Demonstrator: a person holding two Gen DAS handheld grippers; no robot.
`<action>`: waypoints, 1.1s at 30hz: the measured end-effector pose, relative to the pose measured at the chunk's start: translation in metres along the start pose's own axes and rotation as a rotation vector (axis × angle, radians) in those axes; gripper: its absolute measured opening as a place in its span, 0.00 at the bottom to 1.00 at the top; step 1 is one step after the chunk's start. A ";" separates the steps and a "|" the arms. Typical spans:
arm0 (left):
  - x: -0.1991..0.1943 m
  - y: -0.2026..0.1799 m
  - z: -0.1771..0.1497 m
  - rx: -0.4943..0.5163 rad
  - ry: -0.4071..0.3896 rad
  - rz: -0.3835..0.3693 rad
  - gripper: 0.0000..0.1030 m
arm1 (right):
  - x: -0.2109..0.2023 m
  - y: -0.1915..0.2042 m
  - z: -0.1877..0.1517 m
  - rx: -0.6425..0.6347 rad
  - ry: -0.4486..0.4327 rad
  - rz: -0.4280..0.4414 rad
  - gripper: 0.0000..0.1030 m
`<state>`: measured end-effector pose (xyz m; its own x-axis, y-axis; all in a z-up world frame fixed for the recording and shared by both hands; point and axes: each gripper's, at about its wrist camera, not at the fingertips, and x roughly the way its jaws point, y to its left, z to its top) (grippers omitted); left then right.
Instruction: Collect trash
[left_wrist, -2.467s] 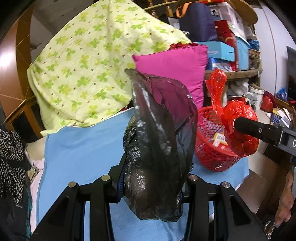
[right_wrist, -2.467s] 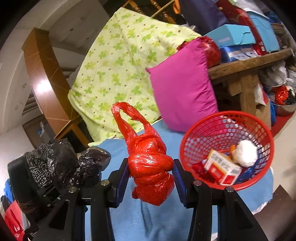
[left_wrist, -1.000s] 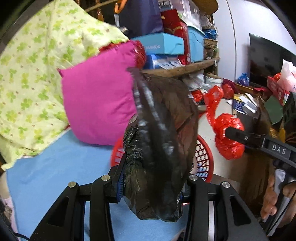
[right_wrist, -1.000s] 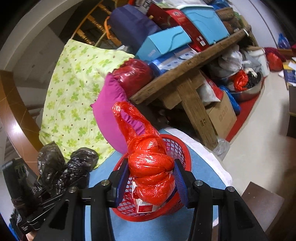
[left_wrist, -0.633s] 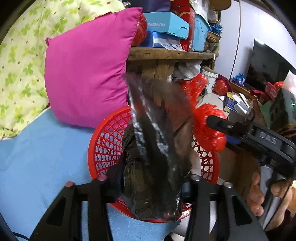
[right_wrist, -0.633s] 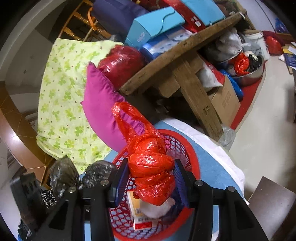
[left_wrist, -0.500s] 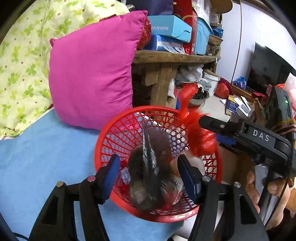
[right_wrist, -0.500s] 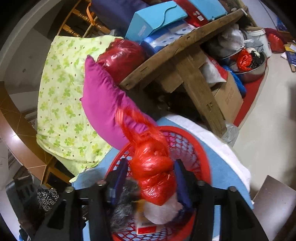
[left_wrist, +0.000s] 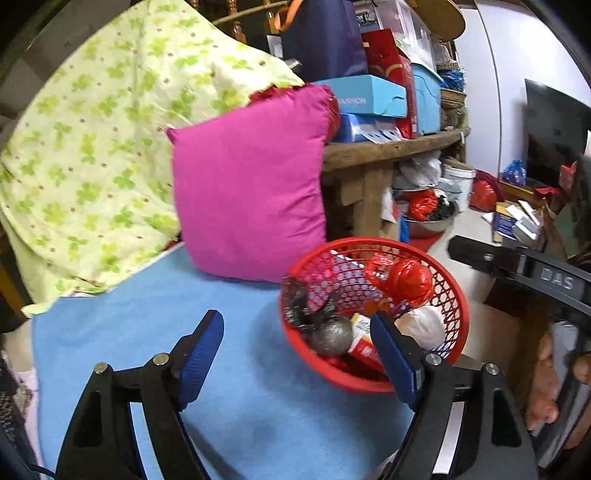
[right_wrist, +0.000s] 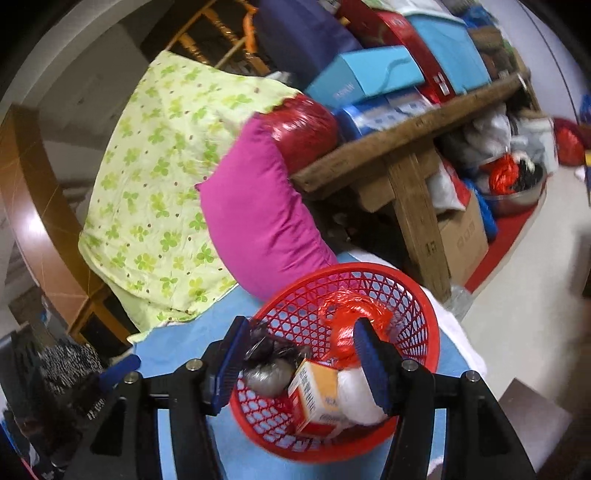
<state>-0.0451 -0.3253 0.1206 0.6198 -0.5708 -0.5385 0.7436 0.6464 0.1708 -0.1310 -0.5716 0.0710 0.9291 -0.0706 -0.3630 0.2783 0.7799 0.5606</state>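
The black bag (left_wrist: 325, 325) and red bag (left_wrist: 408, 282) are seen in the red basket (left_wrist: 458, 321); the jaws of both the left gripper (left_wrist: 295, 354) and right gripper (right_wrist: 299, 363) have just been opened and nothing is held

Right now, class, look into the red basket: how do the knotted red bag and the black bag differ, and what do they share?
The red bag is bright and glossy; the black bag is dark and dull. The red bag lies toward the basket's far side, by the right gripper's side; the black bag sits on the side nearer the pink pillow. Both are plastic, bundled up, and rest inside the red basket, held by no gripper.
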 end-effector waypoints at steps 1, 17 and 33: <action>-0.007 0.001 -0.001 0.001 -0.004 0.015 0.80 | -0.007 0.007 -0.002 -0.018 -0.005 -0.011 0.64; -0.100 0.020 -0.034 -0.038 -0.043 0.204 0.90 | -0.114 0.079 -0.026 -0.211 -0.058 -0.102 0.70; -0.192 0.048 -0.054 -0.126 -0.099 0.374 0.94 | -0.187 0.149 -0.066 -0.359 -0.143 -0.121 0.78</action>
<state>-0.1426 -0.1572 0.1876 0.8673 -0.3268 -0.3755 0.4300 0.8719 0.2344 -0.2793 -0.4013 0.1738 0.9265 -0.2409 -0.2891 0.3082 0.9266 0.2156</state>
